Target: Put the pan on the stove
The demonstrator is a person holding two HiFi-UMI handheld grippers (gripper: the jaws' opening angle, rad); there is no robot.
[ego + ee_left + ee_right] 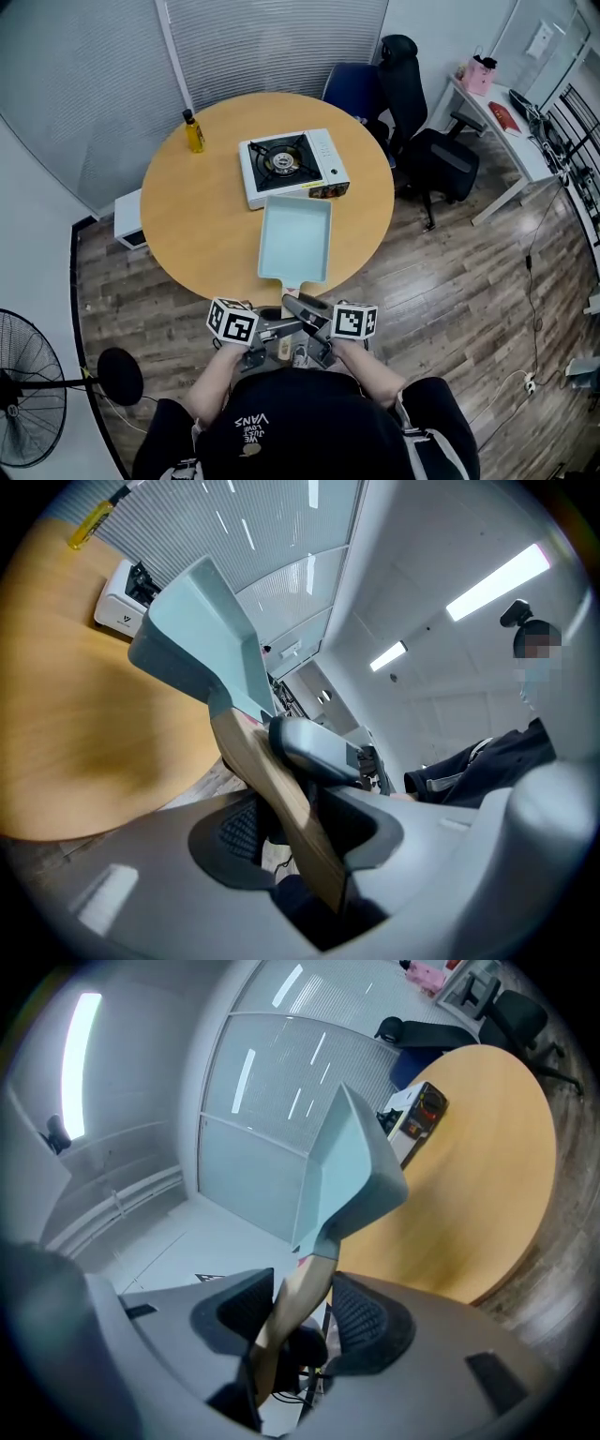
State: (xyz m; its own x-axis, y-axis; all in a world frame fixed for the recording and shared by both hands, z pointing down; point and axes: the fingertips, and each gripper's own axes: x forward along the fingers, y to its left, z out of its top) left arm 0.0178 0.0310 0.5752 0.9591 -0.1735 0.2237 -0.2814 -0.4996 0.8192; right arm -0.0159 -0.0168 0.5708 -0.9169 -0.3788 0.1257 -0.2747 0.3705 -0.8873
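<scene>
A light blue rectangular pan (295, 239) lies on the round wooden table (197, 216), just in front of the white portable stove (292, 167). Its wooden handle (284, 292) sticks out over the near table edge. My left gripper (279, 330) and right gripper (306, 324) meet on that handle from either side. In the left gripper view the handle (272, 780) runs between my jaws (281, 827), with the pan (202, 639) beyond. In the right gripper view both pads press the handle (302, 1293) and the pan (352, 1166) rises ahead of my gripper (300, 1314).
A yellow oil bottle (193, 131) stands at the table's far left. Dark office chairs (412, 103) sit behind the table on the right, beside a white desk (506, 122). A standing fan (28, 394) is at my near left, and a white box (127, 220) lies on the floor.
</scene>
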